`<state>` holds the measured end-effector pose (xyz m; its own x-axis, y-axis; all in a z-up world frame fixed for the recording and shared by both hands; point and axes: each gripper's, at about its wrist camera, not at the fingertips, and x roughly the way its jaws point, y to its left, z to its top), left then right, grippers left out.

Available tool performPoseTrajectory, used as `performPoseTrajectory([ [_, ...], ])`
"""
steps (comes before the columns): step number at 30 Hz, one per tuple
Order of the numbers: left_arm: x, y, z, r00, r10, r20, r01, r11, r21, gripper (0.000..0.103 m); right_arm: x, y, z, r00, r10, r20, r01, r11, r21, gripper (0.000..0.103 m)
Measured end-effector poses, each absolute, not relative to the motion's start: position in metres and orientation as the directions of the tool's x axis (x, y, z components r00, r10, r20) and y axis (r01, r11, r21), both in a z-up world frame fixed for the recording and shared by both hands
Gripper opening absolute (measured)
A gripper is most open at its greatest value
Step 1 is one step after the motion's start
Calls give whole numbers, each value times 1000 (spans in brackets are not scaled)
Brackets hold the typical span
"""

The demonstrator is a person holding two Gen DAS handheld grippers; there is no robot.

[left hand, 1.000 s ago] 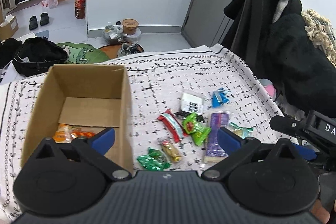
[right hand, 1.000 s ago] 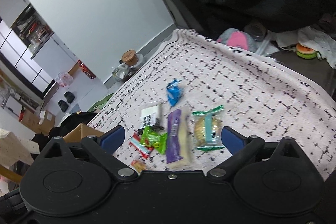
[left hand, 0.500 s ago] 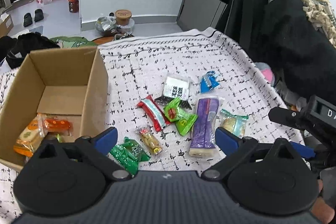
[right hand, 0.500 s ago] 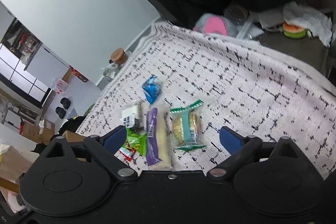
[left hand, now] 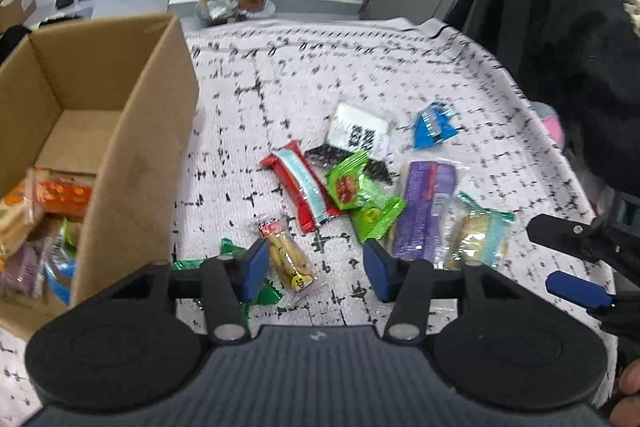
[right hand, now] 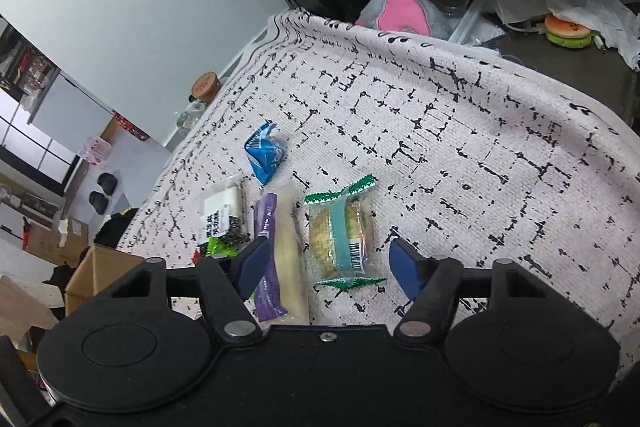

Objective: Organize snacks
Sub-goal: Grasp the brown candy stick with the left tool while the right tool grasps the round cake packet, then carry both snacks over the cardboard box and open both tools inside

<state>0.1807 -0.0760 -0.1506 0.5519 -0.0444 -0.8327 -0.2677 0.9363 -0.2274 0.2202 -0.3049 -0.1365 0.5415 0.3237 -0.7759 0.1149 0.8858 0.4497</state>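
A: Left gripper (left hand: 315, 269) first. Jaws closing, nothing pressed between the pads yet. Hanging over the small clear packet with the red label (left hand: 285, 254), which sits just inside the left pad, off-centre toward that side.

B: Long axis of that packet?

A: Running diagonally, from the far left to the near right, so slanted across the gap rather than lined up with it. Green wrapper (left hand: 228, 259) peeking out beneath the left finger, touching or nearly so; hard to tell.

B: And the right gripper (right hand: 327, 264)?

A: Also closing, also empty-handed so far. Teal-banded biscuit packet (right hand: 342, 235) lying between the 2 pads, nearer the right pad's side of the gap, long axis pointing away from the camera, roughly along the fingers. Purple bar (right hand: 278, 255) crowding in against the left pad, parallel to the biscuit.

B: Risk there?

A: Probably pinching both at once, judging by how close the bar lies.

B: Destination?

A: Cardboard box (left hand: 132, 155), off to the left of the left gripper, several snacks already inside. Closer to the left hand by the look of it; right hand well apart from it, only a corner showing at the edge of the right wrist view.
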Motion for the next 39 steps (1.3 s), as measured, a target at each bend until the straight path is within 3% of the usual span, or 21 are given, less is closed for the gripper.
performPoseTrajectory([
  [6, 191, -72, -170, 523, -24, -852, -312, 925, -218, 45, 230, -296, -145, 539, 285, -792, 115, 907, 405, 64],
  [9, 195, -70, -177, 514, -20, -857, -321, 922, -215, 38, 234, -293, -151, 530, 267, -805, 123, 915, 384, 64],
  [14, 199, -67, -180, 511, -1, -860, -340, 918, -203, 17, 243, -285, -158, 527, 225, -820, 136, 930, 342, 64],
  [28, 193, -58, -164, 543, -39, -839, -318, 915, -248, 16, 255, -245, -174, 502, 157, -851, 36, 979, 201, 67],
  [29, 192, -57, -162, 546, -39, -837, -318, 915, -250, 16, 255, -243, -175, 502, 145, -853, 28, 983, 184, 67],
  [31, 191, -57, -158, 552, -40, -833, -314, 915, -252, 16, 253, -236, -178, 498, 106, -861, -8, 993, 118, 48],
  [39, 182, -50, -139, 569, -35, -822, -313, 915, -256, 16, 237, -247, -161, 513, 150, -845, 11, 983, 181, 47],
])
